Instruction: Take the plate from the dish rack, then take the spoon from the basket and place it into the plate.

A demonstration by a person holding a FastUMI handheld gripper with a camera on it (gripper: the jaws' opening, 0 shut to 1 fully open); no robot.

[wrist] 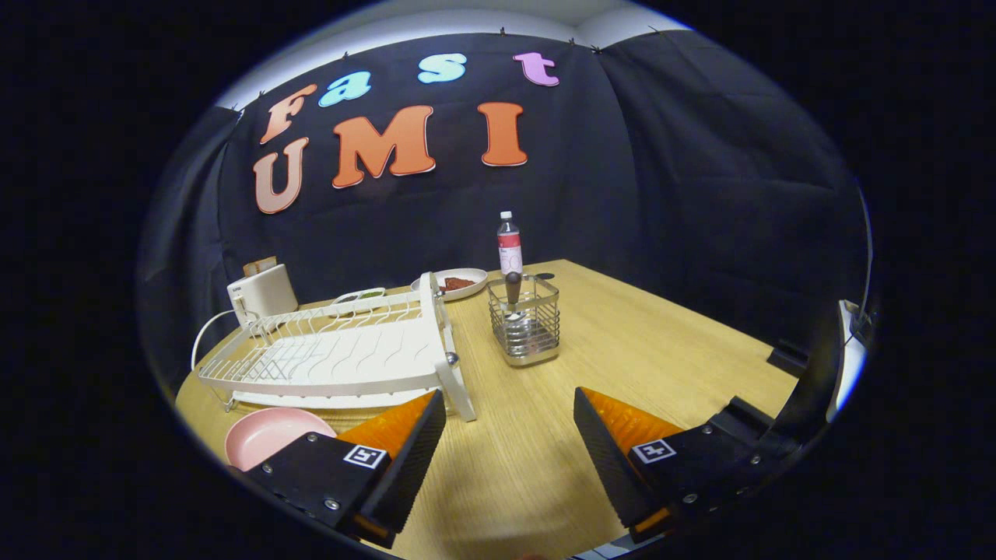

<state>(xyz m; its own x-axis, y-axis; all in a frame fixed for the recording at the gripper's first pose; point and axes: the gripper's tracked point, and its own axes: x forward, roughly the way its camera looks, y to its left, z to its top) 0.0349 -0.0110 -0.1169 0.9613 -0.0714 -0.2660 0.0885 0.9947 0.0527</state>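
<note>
A pink plate (264,435) lies flat on the wooden table (638,350), just in front of the white dish rack (342,354) and beside my left finger. The rack stands with no dishes in it. Beyond my fingers a wire basket (524,323) holds a spoon (513,292) standing upright, its dark handle sticking out of the top. My gripper (510,435) is open over bare table, nothing between its fingers.
A white toaster (262,294) sits behind the rack. At the table's far side are a plastic bottle (509,245), a white plate with reddish food (459,282) and a small dish (359,296). Bare tabletop stretches to the right of the basket.
</note>
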